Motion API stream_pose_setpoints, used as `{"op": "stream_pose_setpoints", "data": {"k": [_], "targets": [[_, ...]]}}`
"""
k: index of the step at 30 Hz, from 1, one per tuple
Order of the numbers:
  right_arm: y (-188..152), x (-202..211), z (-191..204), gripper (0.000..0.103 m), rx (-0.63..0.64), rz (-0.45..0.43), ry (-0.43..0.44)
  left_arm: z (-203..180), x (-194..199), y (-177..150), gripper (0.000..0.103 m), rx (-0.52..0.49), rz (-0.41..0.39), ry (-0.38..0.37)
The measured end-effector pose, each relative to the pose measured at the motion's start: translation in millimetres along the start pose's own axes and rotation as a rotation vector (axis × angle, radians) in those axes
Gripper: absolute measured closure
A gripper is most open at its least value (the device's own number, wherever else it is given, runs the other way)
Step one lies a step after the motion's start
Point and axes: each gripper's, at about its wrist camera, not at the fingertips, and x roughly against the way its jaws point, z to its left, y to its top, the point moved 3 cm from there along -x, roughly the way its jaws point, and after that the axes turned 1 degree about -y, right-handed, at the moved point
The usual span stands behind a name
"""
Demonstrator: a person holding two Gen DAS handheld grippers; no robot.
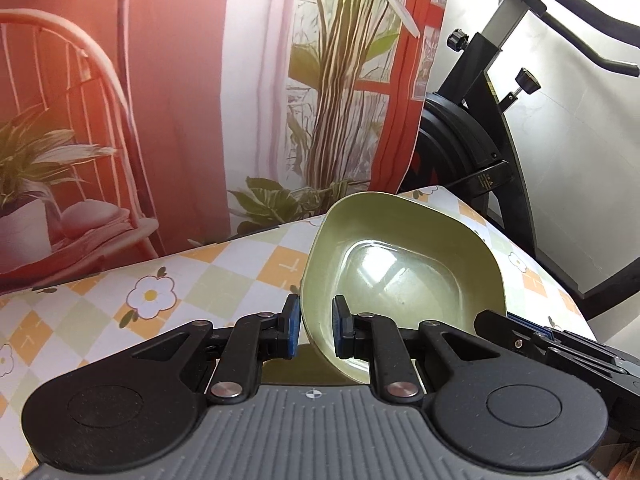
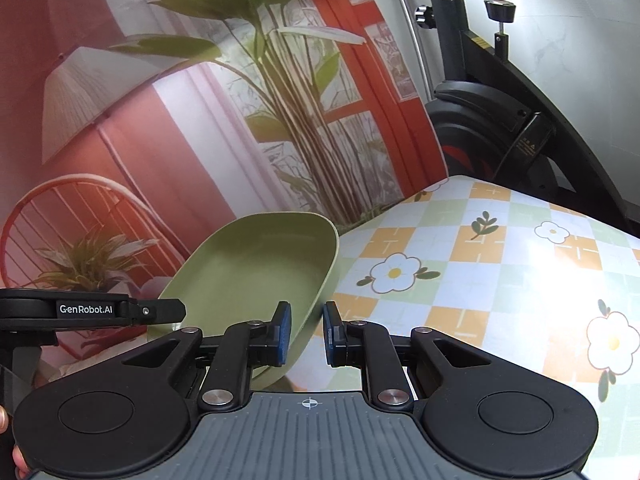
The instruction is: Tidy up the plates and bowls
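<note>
We held the tilted green bowl point(image 1: 400, 268) by opposite rims, left claw point(image 1: 316, 328) and right claw point(image 2: 306, 332) each nearly shut on it; uneven pulling risked dropping it onto the desk point(image 2: 500, 280).

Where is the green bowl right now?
The green bowl is tilted above the checked tablecloth, its rim pinched by both claws: the left claw in the left wrist view, the right claw in the right.

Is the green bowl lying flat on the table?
No, the green bowl is tilted up, its rim between the fingers of the left gripper, above the table.
</note>
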Motion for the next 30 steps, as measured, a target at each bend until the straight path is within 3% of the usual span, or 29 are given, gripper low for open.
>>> {"op": "stream_pose_setpoints", "data": {"k": [10, 20, 30], "targets": [[-33.6, 15.1, 36.8, 0.087, 0.024, 0.069, 0.035, 29.7, 35.7, -32.8, 0.086, 0.021, 0.046, 0.02], [-57.4, 13.1, 38.6, 0.087, 0.037, 0.12, 0.015, 38.5, 25.0, -62.8, 0.086, 0.01, 0.104, 0.021], [-71.1, 7.0, 34.2, 0.087, 0.025, 0.162, 0.006, 36.3, 15.5, -72.7, 0.086, -0.041, 0.118, 0.051]]}}
